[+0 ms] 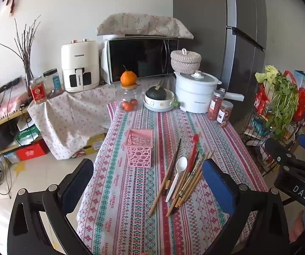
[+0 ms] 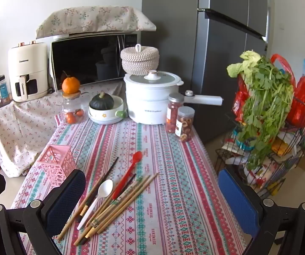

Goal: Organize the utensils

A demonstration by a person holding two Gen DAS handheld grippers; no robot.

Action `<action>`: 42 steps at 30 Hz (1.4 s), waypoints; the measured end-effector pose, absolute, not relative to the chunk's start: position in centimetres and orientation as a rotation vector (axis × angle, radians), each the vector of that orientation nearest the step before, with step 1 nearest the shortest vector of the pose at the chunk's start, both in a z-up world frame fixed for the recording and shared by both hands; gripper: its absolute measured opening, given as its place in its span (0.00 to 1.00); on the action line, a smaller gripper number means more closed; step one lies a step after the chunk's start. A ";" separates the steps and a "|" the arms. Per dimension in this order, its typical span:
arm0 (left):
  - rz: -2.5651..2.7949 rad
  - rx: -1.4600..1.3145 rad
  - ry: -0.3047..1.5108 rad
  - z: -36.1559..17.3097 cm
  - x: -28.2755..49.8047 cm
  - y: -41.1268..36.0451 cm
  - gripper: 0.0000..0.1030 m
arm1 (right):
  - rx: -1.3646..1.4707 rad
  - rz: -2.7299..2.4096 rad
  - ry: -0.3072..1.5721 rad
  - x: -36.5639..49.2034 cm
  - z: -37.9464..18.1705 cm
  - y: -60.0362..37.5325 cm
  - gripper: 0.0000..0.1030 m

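- The left tongs [image 1: 148, 189] hang above the near end of the table [image 1: 131, 201] with the jaws spread wide and nothing between them.
- The right tongs [image 2: 152, 195] are likewise wide open and empty, tilted down over the same striped tablecloth.
- The utensils lie loose in a fanned pile on the cloth: wooden chopsticks [image 2: 120, 199], a white spoon [image 2: 101, 193] and a red spoon [image 2: 129, 170], overlapping one another, with a dark chopstick [image 2: 105, 176] at the pile's left edge.
- The pink holder [image 1: 139, 146] stands upright just left of the pile, apart from it; whether anything is inside cannot be told.
- In the right wrist view the left blue pad [image 2: 67, 197] covers part of the holder's base and the near ends of the leftmost chopsticks.
- Across the far end of the table stand a glass jar [image 2: 71, 108] topped by an orange [image 2: 70, 85], a bowl [image 2: 108, 114] holding a dark green squash [image 2: 101, 102], a white electric pot [image 2: 150, 99] with a woven basket [image 2: 139, 59] on its lid, and two snack jars [image 2: 180, 119]; all are well apart from the utensils.
- Behind them sit a microwave [image 2: 88, 59] under a floral cloth and a white air fryer [image 2: 28, 70].
- A wire rack [image 2: 269, 148] with leafy greens [image 2: 263, 97] stands off the table's right edge, beside the grey fridge [image 2: 216, 42].
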State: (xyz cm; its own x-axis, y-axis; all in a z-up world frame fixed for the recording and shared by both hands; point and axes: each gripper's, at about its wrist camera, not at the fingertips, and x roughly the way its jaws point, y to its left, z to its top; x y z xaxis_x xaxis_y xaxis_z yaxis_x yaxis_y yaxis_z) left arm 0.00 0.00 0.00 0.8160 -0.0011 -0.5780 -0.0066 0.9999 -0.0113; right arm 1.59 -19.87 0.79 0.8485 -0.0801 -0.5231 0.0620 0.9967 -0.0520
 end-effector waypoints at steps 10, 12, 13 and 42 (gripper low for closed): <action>0.003 -0.016 0.621 0.0 0.0 0.0 1.00 | -0.031 -0.069 0.552 1.6 0.8 -19.9 1.00; 0.004 -0.016 0.620 0.0 0.1 0.0 1.00 | -0.031 -0.070 0.553 1.6 0.8 -19.8 1.00; 0.002 -0.016 0.621 0.0 0.1 0.0 1.00 | -0.031 -0.069 0.554 1.5 0.8 -19.8 1.00; 0.001 -0.016 0.623 -0.4 -0.3 -0.6 1.00 | -0.030 -0.068 0.555 1.6 0.8 -19.5 1.00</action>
State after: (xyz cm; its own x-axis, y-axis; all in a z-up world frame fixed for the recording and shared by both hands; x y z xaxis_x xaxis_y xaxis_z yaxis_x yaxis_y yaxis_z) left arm -0.29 -0.65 -0.45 0.8121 -0.0042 -0.5836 -0.0056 0.9999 -0.0150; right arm 1.61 -19.55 0.77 0.8477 -0.0731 -0.5254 0.0567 0.9973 -0.0473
